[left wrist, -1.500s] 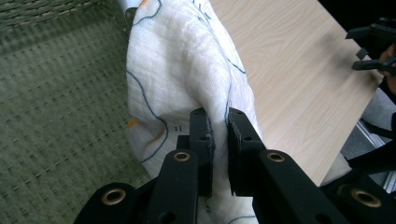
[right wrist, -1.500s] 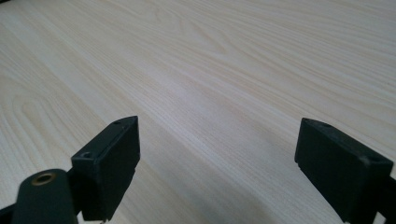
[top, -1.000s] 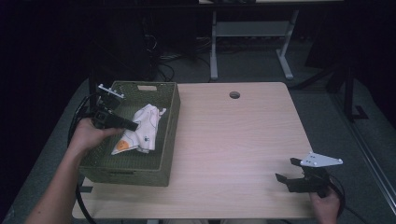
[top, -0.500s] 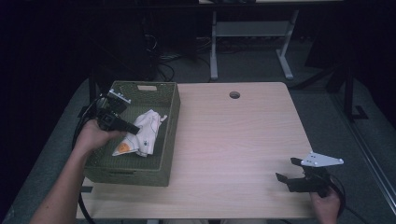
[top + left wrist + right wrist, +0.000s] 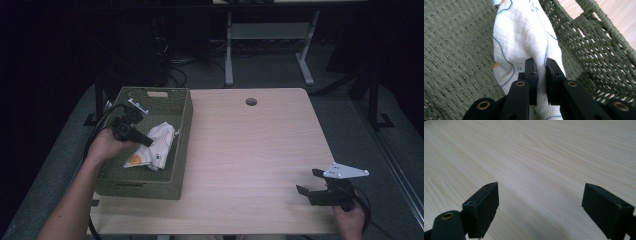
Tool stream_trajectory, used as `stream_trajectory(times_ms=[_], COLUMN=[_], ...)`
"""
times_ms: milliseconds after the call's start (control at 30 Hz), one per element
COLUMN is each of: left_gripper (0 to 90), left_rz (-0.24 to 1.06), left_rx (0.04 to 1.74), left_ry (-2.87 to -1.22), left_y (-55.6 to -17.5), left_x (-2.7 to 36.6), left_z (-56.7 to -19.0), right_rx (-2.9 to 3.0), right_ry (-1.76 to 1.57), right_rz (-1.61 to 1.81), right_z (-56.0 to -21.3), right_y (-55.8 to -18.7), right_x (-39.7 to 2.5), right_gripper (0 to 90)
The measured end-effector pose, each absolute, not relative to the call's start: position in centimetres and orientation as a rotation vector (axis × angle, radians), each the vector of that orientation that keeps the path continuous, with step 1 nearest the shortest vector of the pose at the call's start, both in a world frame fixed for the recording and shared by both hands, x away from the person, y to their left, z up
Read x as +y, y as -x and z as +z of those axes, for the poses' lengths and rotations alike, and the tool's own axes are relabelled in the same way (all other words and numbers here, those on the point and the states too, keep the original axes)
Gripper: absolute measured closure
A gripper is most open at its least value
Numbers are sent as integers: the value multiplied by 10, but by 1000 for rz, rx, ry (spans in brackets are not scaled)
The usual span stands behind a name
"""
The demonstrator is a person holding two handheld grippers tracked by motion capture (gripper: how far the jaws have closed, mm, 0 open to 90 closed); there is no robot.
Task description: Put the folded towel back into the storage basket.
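Left gripper (image 5: pixel 540 68) has its two black jaws pressed onto a fold of the white cloth (image 5: pixel 524 37), with the fabric squeezed in the narrow gap between them. That cloth, printed with thin blue lines and small orange patches, lies crumpled inside the green woven basket (image 5: pixel 181 145), toward its right wall, and in the left gripper view the openwork side of the basket rises just to the right of it. From the high view the left gripper (image 5: pixel 142 139) reaches in over the basket's left rim, the person's hand (image 5: pixel 107 145) wrapped around its body and a dark cable looping off to the far left. The basket sits on the left part of the light wooden table (image 5: pixel 250 150), close to the near-left corner. A small round hole (image 5: pixel 251 102) shows in the tabletop near its far edge. Well apart, at the near right corner, the right gripper (image 5: pixel 309 183) rests low over bare wood with its jaws spread wide and nothing between them.
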State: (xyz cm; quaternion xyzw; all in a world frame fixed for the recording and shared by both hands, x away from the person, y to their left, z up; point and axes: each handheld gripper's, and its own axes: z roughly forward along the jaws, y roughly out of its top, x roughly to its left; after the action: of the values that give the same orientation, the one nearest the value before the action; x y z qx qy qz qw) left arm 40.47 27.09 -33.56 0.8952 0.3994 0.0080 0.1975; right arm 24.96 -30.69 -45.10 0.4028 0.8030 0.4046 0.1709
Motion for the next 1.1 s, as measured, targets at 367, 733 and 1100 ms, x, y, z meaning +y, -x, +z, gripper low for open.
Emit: stream_trajectory(times_ms=[367, 733, 1100], left_gripper=[528, 551, 544], left_rz=[289, 217, 155], left_rx=[1250, 1238, 1260], left_ry=[-2569, -2625, -2604], left_y=[-419, -419, -420], left_x=[280, 269, 262], left_z=[-349, -359, -375], right_rx=[2281, 2278, 2283], right_ry=[-1149, -1141, -1136], right_rz=[1150, 1162, 1167], right_z=[-452, -450, -450], right_y=[-250, -249, -249], right_x=[-308, -308, -308], right_gripper=[135, 135, 135])
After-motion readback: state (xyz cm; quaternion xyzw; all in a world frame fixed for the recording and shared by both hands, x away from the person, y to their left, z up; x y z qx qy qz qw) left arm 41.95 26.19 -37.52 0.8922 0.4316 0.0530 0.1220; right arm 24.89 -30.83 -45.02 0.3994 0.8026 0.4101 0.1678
